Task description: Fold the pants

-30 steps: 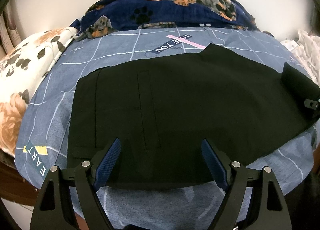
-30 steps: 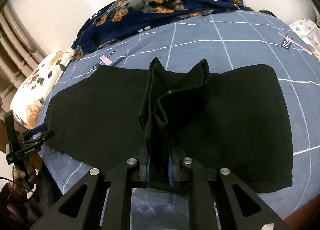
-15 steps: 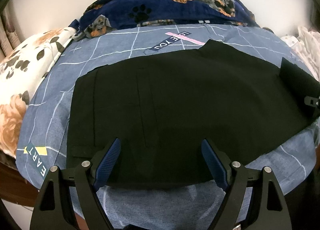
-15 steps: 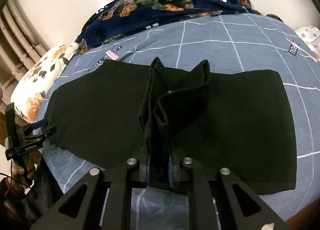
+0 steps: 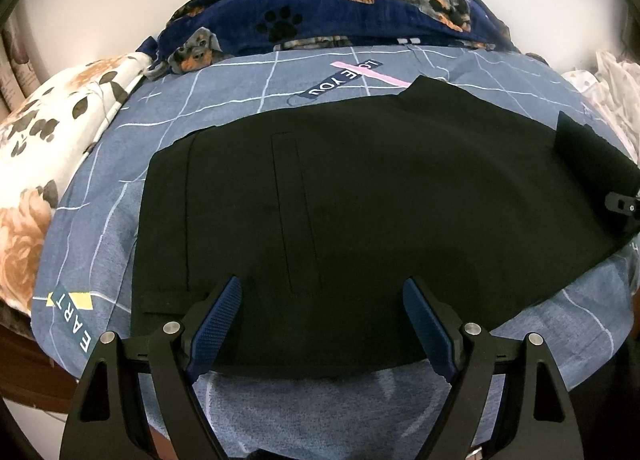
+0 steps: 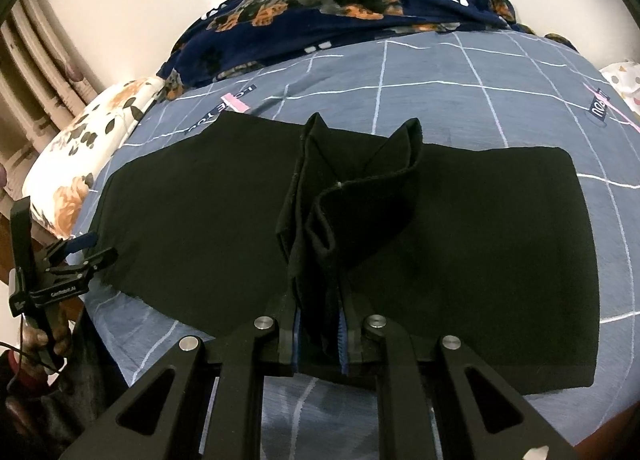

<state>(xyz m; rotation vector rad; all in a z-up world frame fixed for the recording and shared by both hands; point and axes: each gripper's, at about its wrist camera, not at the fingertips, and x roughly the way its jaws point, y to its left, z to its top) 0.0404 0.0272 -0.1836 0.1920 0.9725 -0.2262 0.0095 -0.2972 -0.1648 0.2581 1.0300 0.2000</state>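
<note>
Lying lengthwise across the bed (image 5: 248, 99), pants (image 5: 360, 199).

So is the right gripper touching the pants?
Touching. In the right wrist view, the right gripper is shut on a bunched fold of the pants.

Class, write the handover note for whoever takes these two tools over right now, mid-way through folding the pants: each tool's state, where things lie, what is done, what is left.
Left tool: open, empty, hovering over the waistband end of the black fabric pants.
Right tool: shut on a bunched fold of the pants' hem end, lifted above the rest.
Pants lie flat, legs stacked, across the blue grid-patterned bedsheet.
Done: pants laid out, hem end gripped.
Left: likely carry the hem end over toward the waistband, lay it down, release, smooth.
</note>
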